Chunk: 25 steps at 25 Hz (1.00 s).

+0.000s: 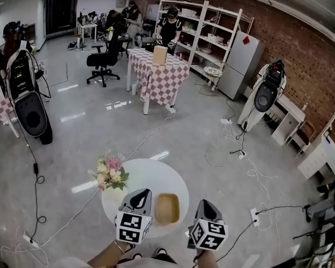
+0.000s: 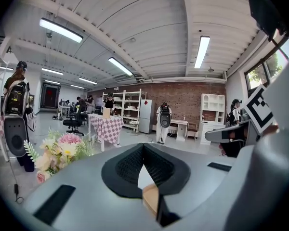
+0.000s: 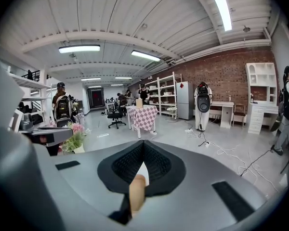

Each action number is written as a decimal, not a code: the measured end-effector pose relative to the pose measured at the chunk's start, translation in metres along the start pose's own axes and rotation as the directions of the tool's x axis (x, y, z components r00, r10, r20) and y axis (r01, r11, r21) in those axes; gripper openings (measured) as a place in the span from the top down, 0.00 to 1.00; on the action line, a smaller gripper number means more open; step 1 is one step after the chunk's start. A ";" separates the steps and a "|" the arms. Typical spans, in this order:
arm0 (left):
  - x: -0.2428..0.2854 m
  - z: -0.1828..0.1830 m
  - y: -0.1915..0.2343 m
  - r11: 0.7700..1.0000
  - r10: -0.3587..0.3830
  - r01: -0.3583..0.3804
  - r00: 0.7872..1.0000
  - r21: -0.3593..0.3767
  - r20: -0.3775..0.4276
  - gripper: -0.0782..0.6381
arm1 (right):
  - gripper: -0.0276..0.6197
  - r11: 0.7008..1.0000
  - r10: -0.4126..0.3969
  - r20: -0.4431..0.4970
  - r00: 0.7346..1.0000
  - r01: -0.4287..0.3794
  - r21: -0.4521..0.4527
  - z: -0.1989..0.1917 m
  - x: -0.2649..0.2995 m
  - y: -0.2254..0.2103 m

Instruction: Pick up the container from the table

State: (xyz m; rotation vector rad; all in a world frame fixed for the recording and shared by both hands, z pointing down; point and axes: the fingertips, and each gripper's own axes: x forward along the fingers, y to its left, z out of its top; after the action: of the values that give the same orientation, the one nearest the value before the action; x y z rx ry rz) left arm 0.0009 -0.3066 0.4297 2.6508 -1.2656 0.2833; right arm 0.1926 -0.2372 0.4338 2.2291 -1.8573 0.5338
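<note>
The container (image 1: pixel 167 208) is a shallow tan rectangular tray lying on the round white table (image 1: pixel 151 175) near its front edge. My left gripper (image 1: pixel 143 194) hovers just left of it and my right gripper (image 1: pixel 204 204) just right of it, both pointing forward. In the left gripper view the left gripper (image 2: pixel 143 146) is shut, and a tan corner of the container (image 2: pixel 151 198) shows low in the slit under the pads. The right gripper (image 3: pixel 143 142) looks shut the same way, with the container's rounded rim (image 3: pixel 137 191) low in its slit. Neither one holds the tray.
A pot of pink and cream flowers (image 1: pixel 110 173) stands on the table's left edge. Cables trail over the glossy floor (image 1: pixel 234 149). Further off are a checked-cloth table (image 1: pixel 159 74), an office chair (image 1: pixel 103 60), shelving (image 1: pixel 212 32) and people.
</note>
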 end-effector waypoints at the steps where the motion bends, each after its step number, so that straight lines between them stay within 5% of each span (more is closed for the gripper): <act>1: 0.000 -0.003 -0.001 1.000 0.008 -0.008 1.000 -0.003 -0.007 0.87 | 0.92 1.000 0.012 -0.004 1.000 -0.012 -0.001 -0.001 0.003 0.000; 7: 0.004 0.004 -0.008 0.999 0.048 -0.048 0.999 -0.014 -0.005 0.87 | 0.92 0.997 0.079 0.018 0.997 -0.078 -0.028 0.017 0.011 0.003; 25: 0.011 -0.019 -0.027 0.995 0.088 -0.091 0.994 -0.040 -0.064 0.87 | 0.92 0.996 0.088 -0.054 0.995 -0.088 -0.002 -0.007 0.014 -0.028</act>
State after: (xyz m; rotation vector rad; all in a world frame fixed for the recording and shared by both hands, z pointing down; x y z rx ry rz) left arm 0.0271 -0.2939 0.4489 2.5331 -1.3577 0.3451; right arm 0.2211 -0.2419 0.4477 2.1167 -1.9346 0.5970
